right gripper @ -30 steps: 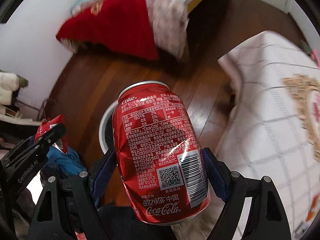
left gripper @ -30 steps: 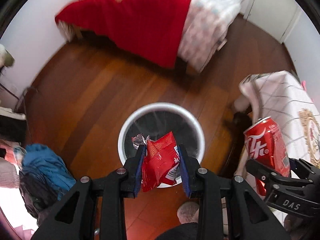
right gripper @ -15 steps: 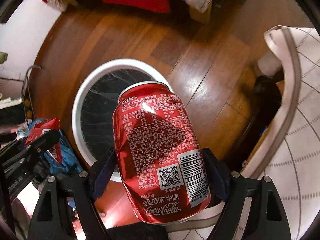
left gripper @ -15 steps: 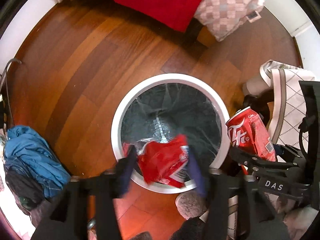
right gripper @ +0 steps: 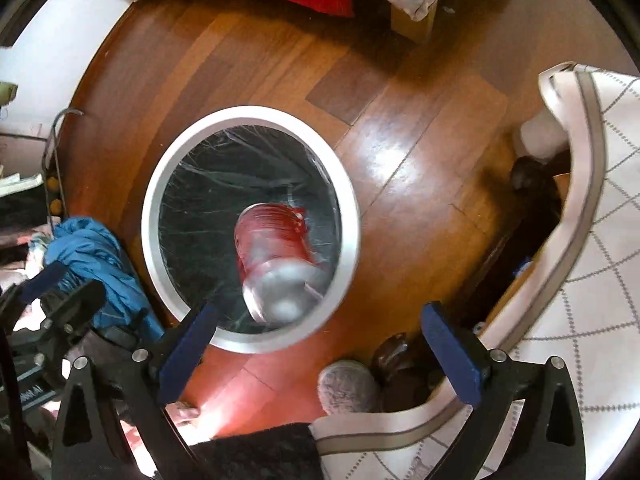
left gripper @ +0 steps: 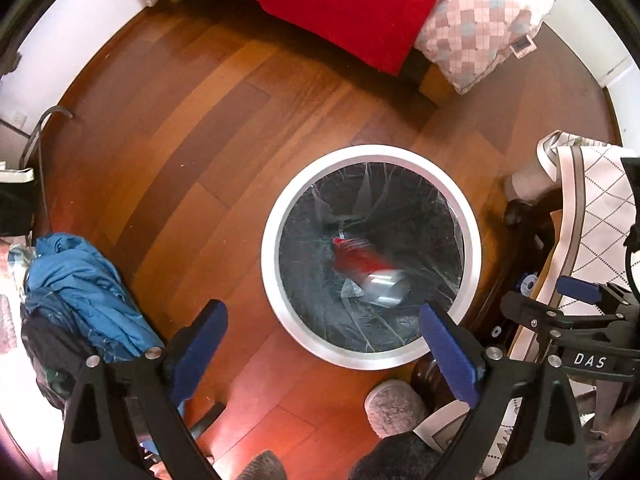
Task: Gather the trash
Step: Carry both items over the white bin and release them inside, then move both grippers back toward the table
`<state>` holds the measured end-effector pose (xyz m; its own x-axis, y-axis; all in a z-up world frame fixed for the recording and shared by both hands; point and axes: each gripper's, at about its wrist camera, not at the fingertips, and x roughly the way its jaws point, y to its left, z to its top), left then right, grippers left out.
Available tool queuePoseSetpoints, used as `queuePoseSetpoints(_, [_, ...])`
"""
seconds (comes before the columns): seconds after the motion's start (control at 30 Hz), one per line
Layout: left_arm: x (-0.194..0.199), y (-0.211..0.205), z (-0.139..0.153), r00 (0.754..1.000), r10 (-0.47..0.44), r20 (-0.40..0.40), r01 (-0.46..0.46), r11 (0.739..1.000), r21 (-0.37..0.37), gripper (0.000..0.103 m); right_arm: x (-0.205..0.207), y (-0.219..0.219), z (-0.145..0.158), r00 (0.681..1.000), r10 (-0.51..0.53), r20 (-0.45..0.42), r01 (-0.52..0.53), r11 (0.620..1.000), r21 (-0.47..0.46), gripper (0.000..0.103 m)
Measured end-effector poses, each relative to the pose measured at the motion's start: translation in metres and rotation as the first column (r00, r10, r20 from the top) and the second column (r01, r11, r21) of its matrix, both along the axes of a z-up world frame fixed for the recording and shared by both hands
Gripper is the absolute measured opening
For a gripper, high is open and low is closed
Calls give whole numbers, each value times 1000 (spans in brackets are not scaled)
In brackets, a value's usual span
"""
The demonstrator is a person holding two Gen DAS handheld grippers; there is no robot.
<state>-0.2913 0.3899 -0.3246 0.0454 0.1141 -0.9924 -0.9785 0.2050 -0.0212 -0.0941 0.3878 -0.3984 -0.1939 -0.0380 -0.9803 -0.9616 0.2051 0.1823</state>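
A round white-rimmed trash bin (left gripper: 272, 256) with a dark plastic liner stands on the wooden floor; it also shows in the right wrist view (right gripper: 151, 216). A red Coca-Cola can (right gripper: 276, 256) is blurred inside the bin's opening, silver bottom toward me, and also shows in the left wrist view (left gripper: 370, 266). A bit of red wrapper (left gripper: 340, 241) shows beside it in the bin. My left gripper (left gripper: 322, 344) is open and empty above the bin's near-left rim. My right gripper (right gripper: 318, 344) is open and empty above the bin's near rim.
A blue garment heap (left gripper: 84, 292) lies left of the bin. A white quilted tablecloth (right gripper: 592, 240) hangs at the right. A bed with a red blanket (left gripper: 340, 0) is beyond. A grey slipper (right gripper: 348, 388) is near the bin's front.
Both grippers opened. The red wrapper left my left gripper and the Coke can left my right gripper; both are now in the bin. Both views tilted further down over the bin.
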Motion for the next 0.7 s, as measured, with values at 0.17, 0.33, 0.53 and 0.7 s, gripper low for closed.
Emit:
queuePoseSetpoints(0.17, [-3, -17, 20, 1000, 3, -5, -3, 999, 45, 98, -4, -16, 23, 997, 24, 77, -27, 999, 41, 103])
queuePoseSetpoints(0.33, [-3, -38, 44, 1000, -6, -3, 6, 996, 89, 98, -7, -34, 50, 994, 23, 103, -32, 996, 89, 103])
queuePoseSetpoints(0.53, [-9, -64, 82, 1000, 10, 18, -12, 988, 156, 98, -8, -63, 90, 995, 12, 100, -27, 988, 153, 103])
queuePoseSetpoints(0.7, [-11, -90, 116, 1000, 11, 13, -13, 973, 230, 98, -7, -91, 131, 995, -3, 98, -21, 972, 235, 103])
